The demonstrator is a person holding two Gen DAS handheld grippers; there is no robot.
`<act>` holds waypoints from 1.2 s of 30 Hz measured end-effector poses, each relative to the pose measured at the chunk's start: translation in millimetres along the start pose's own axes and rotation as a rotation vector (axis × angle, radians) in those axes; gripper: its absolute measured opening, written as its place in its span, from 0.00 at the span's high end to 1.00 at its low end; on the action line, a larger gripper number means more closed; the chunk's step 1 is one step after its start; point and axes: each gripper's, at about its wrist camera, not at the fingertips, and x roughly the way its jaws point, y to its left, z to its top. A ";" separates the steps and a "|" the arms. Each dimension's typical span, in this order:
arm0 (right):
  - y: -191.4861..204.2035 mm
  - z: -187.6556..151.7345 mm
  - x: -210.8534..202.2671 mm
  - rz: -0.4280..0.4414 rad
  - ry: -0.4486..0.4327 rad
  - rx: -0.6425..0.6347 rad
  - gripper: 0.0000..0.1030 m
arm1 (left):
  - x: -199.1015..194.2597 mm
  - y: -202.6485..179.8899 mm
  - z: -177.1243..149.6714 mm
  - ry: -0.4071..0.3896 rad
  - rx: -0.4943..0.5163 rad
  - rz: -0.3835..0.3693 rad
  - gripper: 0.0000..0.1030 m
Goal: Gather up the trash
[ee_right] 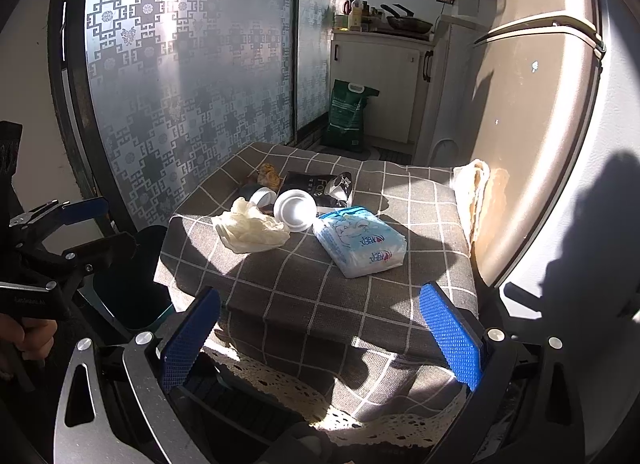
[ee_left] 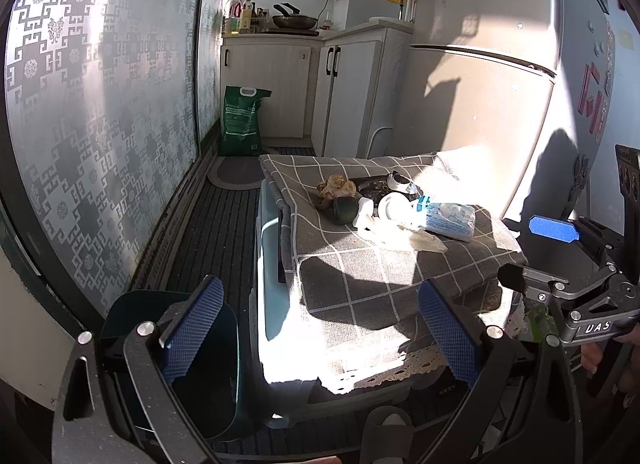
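While unheld, "FACE"-lettered black packet (ee_right: 316,187).

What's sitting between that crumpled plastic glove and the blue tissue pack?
A white cup lying on its side, seen in the right wrist view, between the glove and tissue pack.

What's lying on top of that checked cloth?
On the checked cloth: a tissue pack, crumpled glove, white cup, black wrapper, brown scraps. Whatever the cloth covers stays hidden.
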 end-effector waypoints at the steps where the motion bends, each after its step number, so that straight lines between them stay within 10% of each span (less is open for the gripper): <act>1: 0.1 0.0 0.0 0.001 0.000 0.000 0.03 | -0.1 0.0 -0.3 0.000 0.000 0.000 0.03; 36: 13.4 10.7 4.0 0.025 -0.006 -0.024 0.03 | -4.6 14.4 -2.0 0.011 -0.010 0.005 0.03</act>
